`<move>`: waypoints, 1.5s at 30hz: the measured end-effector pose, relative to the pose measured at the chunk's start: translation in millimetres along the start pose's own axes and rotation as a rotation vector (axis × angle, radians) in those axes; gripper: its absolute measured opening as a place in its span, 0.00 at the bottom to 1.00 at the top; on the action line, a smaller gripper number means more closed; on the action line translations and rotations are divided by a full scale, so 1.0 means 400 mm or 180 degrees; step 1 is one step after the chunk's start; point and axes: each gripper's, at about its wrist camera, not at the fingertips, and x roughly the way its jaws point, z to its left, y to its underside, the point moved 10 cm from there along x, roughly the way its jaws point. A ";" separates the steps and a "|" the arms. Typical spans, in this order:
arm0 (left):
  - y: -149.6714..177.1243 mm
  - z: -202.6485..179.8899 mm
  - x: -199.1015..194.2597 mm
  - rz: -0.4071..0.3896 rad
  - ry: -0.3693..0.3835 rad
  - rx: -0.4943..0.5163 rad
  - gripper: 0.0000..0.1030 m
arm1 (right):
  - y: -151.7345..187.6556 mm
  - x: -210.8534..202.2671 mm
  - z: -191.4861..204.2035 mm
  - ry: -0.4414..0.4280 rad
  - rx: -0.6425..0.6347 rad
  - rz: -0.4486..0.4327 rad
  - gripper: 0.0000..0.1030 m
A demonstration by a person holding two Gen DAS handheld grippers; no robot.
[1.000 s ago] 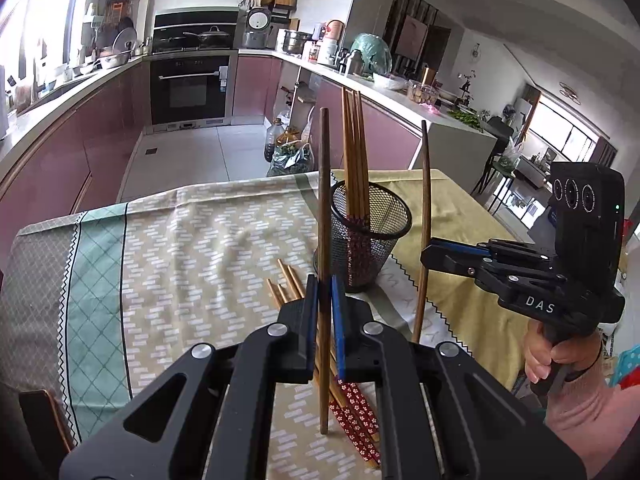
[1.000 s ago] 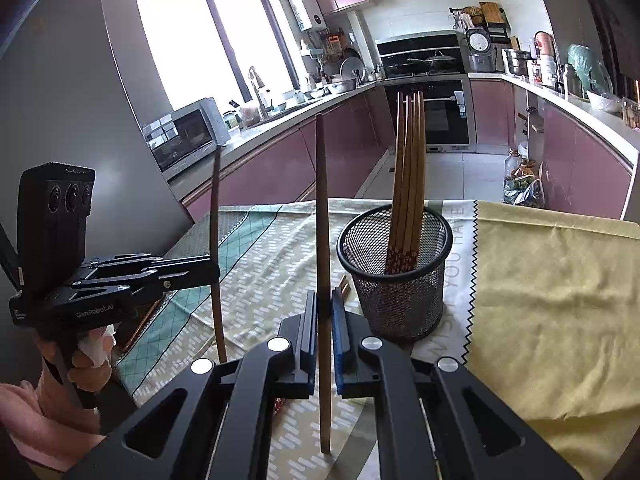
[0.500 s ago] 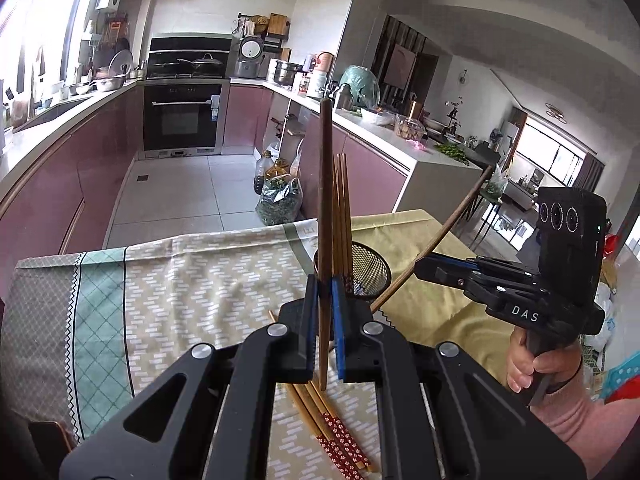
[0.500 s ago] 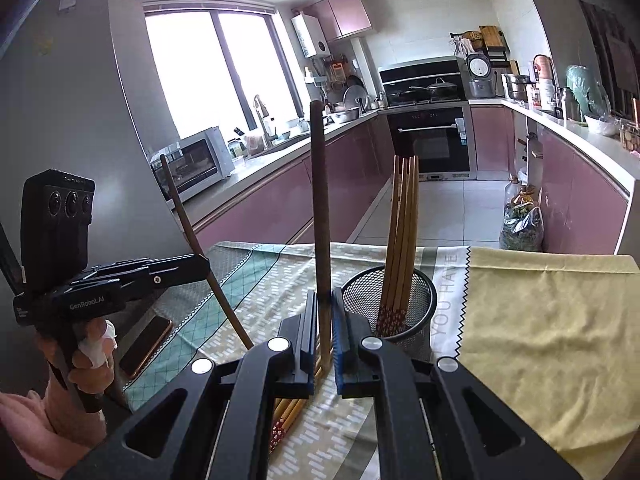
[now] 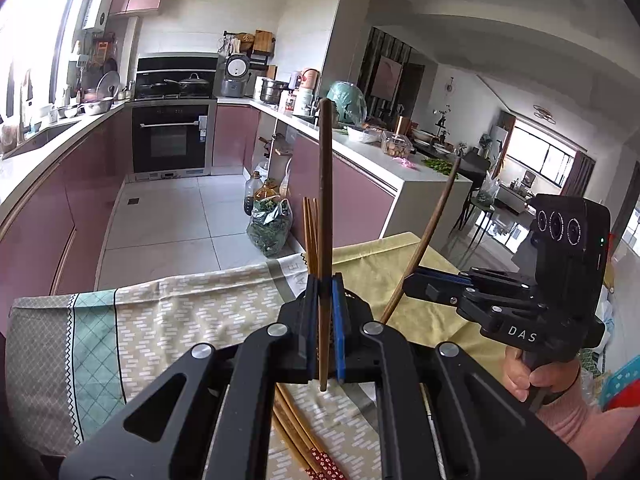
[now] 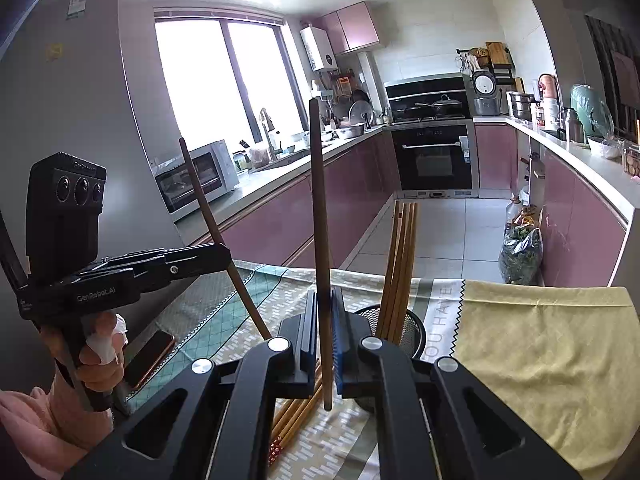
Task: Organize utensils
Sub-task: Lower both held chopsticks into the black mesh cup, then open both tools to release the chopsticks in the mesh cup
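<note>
My left gripper (image 5: 324, 312) is shut on a dark brown chopstick (image 5: 325, 200) that stands upright. My right gripper (image 6: 323, 320) is shut on a second dark chopstick (image 6: 319, 216), also upright; in the left wrist view that gripper (image 5: 408, 280) shows at the right with its chopstick (image 5: 430, 232) leaning. The left gripper (image 6: 224, 254) shows at the left of the right wrist view. A black mesh holder (image 6: 410, 328) with several light chopsticks (image 6: 400, 264) stands just behind the jaws. More chopsticks (image 5: 296, 432) lie on the cloth below.
The table has a patterned cloth (image 5: 180, 320) and a yellow cloth (image 6: 540, 340). A phone (image 6: 150, 354) lies at the table's left edge. Kitchen counters, an oven (image 5: 170, 142) and a bag of greens (image 5: 270, 226) on the floor are beyond.
Both grippers have risen with their chopsticks, so the mesh holder sits lower and is mostly hidden behind the jaws. The other gripper's chopstick went from upright to leaning.
</note>
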 end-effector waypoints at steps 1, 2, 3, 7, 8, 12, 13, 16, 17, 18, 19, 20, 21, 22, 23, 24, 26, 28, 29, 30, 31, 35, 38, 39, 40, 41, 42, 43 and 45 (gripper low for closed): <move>-0.010 -0.006 0.002 -0.0017 0.0004 0.0013 0.07 | -0.011 -0.004 0.000 -0.0008 -0.0005 -0.0023 0.06; -0.020 -0.009 0.003 -0.0034 0.0007 0.0024 0.07 | -0.022 -0.007 0.000 -0.0011 -0.0008 -0.0043 0.06; -0.031 -0.013 0.003 -0.0052 0.0014 0.0031 0.07 | -0.032 -0.011 0.001 -0.0013 -0.0011 -0.0061 0.06; -0.076 -0.029 0.007 -0.0147 0.0002 0.0076 0.07 | -0.073 -0.021 -0.005 0.0008 -0.0042 -0.0145 0.06; -0.087 -0.033 0.009 -0.0165 0.0004 0.0083 0.07 | -0.083 -0.024 -0.009 0.0016 -0.0045 -0.0165 0.06; -0.119 -0.045 0.022 -0.0216 -0.0042 0.0121 0.07 | -0.111 -0.028 -0.021 0.0061 -0.0059 -0.0237 0.06; -0.120 -0.050 0.031 -0.0208 -0.0056 0.0127 0.07 | -0.115 -0.027 -0.024 0.0072 -0.0058 -0.0247 0.06; -0.111 -0.048 0.067 -0.0118 -0.0079 0.0129 0.07 | -0.122 -0.018 -0.040 0.0115 -0.0041 -0.0254 0.06; -0.107 -0.043 0.078 -0.0078 -0.0092 0.0124 0.07 | -0.122 -0.013 -0.046 0.0117 -0.0022 -0.0245 0.06; -0.098 -0.039 0.093 -0.0029 -0.0118 0.0116 0.07 | -0.123 -0.007 -0.052 0.0114 0.0001 -0.0231 0.06; -0.091 -0.032 0.101 0.0013 -0.0137 0.0108 0.07 | -0.120 0.000 -0.059 0.0112 0.0029 -0.0217 0.06; -0.083 -0.027 0.114 0.0043 -0.0159 0.0109 0.07 | -0.118 0.006 -0.064 0.0115 0.0044 -0.0206 0.06; -0.076 -0.022 0.126 0.0081 -0.0175 0.0106 0.07 | -0.114 0.014 -0.070 0.0122 0.0060 -0.0182 0.06; -0.065 -0.018 0.139 0.0132 -0.0183 0.0101 0.07 | -0.109 0.021 -0.073 0.0125 0.0073 -0.0159 0.06; -0.052 -0.010 0.145 0.0174 -0.0185 0.0090 0.07 | -0.103 0.028 -0.077 0.0134 0.0081 -0.0131 0.06; -0.048 -0.002 0.158 0.0214 -0.0193 0.0082 0.07 | -0.097 0.036 -0.082 0.0142 0.0090 -0.0096 0.06; -0.030 0.006 0.178 0.0292 -0.0198 0.0085 0.07 | -0.083 0.052 -0.091 0.0137 0.0113 -0.0014 0.06; -0.014 0.014 0.195 0.0358 -0.0190 0.0081 0.07 | -0.071 0.067 -0.099 0.0129 0.0124 0.0072 0.06; -0.005 0.019 0.200 0.0387 -0.0180 0.0086 0.07 | -0.065 0.075 -0.102 0.0130 0.0133 0.0118 0.06; 0.001 0.017 0.210 0.0418 -0.0172 0.0092 0.07 | -0.060 0.082 -0.105 0.0128 0.0141 0.0159 0.06; 0.007 0.020 0.217 0.0452 -0.0159 0.0096 0.07 | -0.055 0.089 -0.107 0.0116 0.0153 0.0199 0.06; 0.020 0.032 0.253 0.0567 -0.0144 0.0092 0.07 | -0.042 0.124 -0.116 0.0093 0.0197 0.0332 0.06; 0.029 0.051 0.278 0.0626 -0.0151 0.0045 0.07 | -0.029 0.149 -0.121 0.0103 0.0217 0.0409 0.06; 0.030 0.059 0.287 0.0632 -0.0176 0.0025 0.07 | -0.023 0.155 -0.121 0.0109 0.0226 0.0425 0.07; 0.023 0.070 0.299 0.0637 -0.0188 0.0007 0.07 | -0.017 0.161 -0.121 0.0114 0.0231 0.0442 0.07; 0.020 0.075 0.307 0.0640 -0.0194 -0.0011 0.08 | -0.010 0.165 -0.120 0.0110 0.0231 0.0458 0.07; 0.022 0.080 0.309 0.0637 -0.0195 -0.0036 0.08 | -0.006 0.169 -0.121 0.0108 0.0243 0.0468 0.08; 0.025 0.085 0.309 0.0632 -0.0186 -0.0053 0.08 | -0.002 0.171 -0.121 0.0101 0.0256 0.0476 0.08; 0.028 0.084 0.308 0.0621 -0.0187 -0.0050 0.08 | 0.003 0.172 -0.121 0.0101 0.0263 0.0480 0.08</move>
